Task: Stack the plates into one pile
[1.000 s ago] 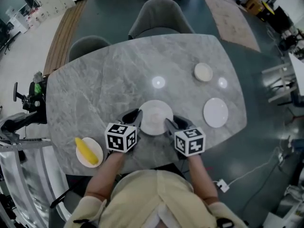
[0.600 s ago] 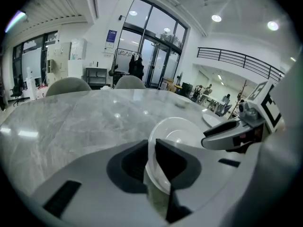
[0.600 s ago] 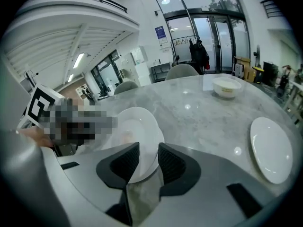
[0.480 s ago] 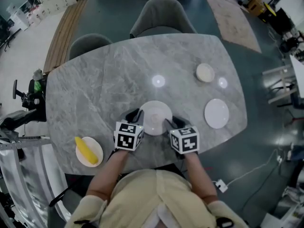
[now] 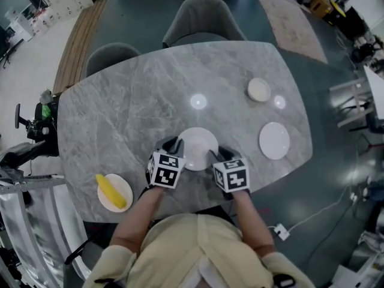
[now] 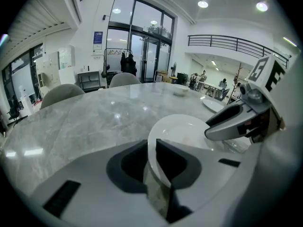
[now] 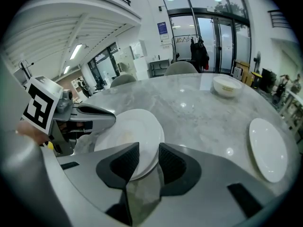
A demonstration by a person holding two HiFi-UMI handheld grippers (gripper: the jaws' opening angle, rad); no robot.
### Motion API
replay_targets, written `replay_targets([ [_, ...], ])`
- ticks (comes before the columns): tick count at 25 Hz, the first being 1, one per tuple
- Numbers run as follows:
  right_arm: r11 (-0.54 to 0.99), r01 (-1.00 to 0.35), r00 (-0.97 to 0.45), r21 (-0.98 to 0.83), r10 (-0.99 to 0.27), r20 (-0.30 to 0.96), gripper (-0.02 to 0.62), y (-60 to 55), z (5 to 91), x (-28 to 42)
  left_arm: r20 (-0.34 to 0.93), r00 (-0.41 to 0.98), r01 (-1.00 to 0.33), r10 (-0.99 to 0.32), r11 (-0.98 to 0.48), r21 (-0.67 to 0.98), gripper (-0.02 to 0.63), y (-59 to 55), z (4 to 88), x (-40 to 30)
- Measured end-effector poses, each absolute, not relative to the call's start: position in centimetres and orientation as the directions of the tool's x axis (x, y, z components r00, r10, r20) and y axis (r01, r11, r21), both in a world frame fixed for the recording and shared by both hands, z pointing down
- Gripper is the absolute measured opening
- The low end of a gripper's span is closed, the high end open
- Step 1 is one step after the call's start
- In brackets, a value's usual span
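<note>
We hold one centre plate (image 5: 197,144) pinched in left gripper (image 6: 151,151) and right gripper (image 7: 147,161), left jaws just opening slightly; one spare plate (image 5: 274,141) lies right of fingers.

The table (image 5: 132,113) has a grey marble-patterned top with rounded corners and fills mid-frame. Items on it:
- One small bowl (image 5: 258,90) at upper right.
- One white plate (image 5: 274,140) at right near the edge, well apart from the bowl.
- One centre plate (image 5: 197,147) at lower middle, contact with the top not determinable.
- One corner plate (image 5: 122,186) at lower left, carrying a yellow item (image 5: 111,190).
</note>
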State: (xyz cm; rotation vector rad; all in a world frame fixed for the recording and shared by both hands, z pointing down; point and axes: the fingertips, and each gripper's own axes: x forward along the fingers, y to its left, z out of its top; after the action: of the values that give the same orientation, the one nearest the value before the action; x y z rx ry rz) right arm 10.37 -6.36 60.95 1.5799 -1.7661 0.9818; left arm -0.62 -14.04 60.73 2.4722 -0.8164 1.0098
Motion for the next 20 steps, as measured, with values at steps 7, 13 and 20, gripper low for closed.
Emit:
replay_targets([
  [7, 0.01, -0.997, -0.065, -0.071, -0.566, 0.822, 0.124, -6.3, 60.2, 10.3, 0.715, 0.595, -0.588, -0.366, -0.805, 0.078, 0.041, -14.0, 61.0, -0.1],
  [13, -0.02, -0.999, -0.018, -0.038, -0.604, 0.797, 0.124, -6.8, 59.0, 10.1, 0.686, 0.613, -0.592, -0.392, -0.803, 0.07, 0.041, -14.4, 60.2, -1.0],
  [20, -0.045, -0.999, 0.026, -0.004, -0.646, 0.763, 0.123, -6.4, 57.2, 9.1, 0.598, 0.693, -0.572, -0.403, -0.812, 0.116, 0.041, -15.4, 55.8, -3.0],
])
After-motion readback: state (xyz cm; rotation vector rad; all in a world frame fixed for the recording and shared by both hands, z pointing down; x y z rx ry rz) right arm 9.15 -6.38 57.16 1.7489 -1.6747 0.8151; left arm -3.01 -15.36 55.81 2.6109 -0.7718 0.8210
